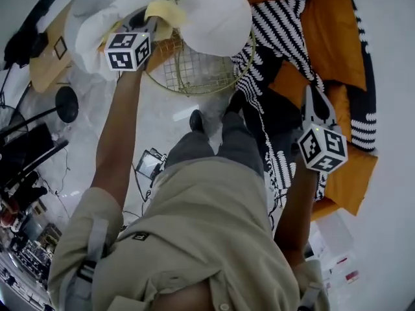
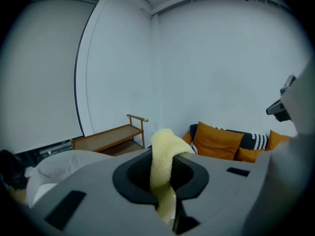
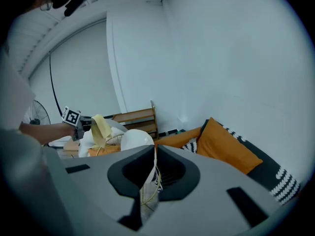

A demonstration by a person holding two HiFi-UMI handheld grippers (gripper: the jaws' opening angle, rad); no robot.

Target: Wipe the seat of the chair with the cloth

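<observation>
The yellow cloth (image 1: pixel 165 11) hangs from my left gripper (image 1: pixel 150 24), which is shut on it above the chair's left rim. In the left gripper view the cloth (image 2: pixel 165 176) drapes out between the shut jaws. The chair has a round gold wire seat (image 1: pixel 194 70), and a white cushion (image 1: pixel 217 18) lies on its far side. My right gripper (image 1: pixel 314 94) is lower right of the chair, over the sofa, shut with nothing in it. The right gripper view shows the cloth (image 3: pixel 101 127) and the white cushion (image 3: pixel 135 140) to the left.
A sofa with orange cushions (image 1: pixel 331 37) and a black-and-white striped blanket (image 1: pixel 275 28) runs along the right. A wooden rack (image 2: pixel 110 136) stands by the wall. A black round-base stand (image 1: pixel 65 102) and cables lie left. The person's shoes (image 1: pixel 196 120) are near the chair.
</observation>
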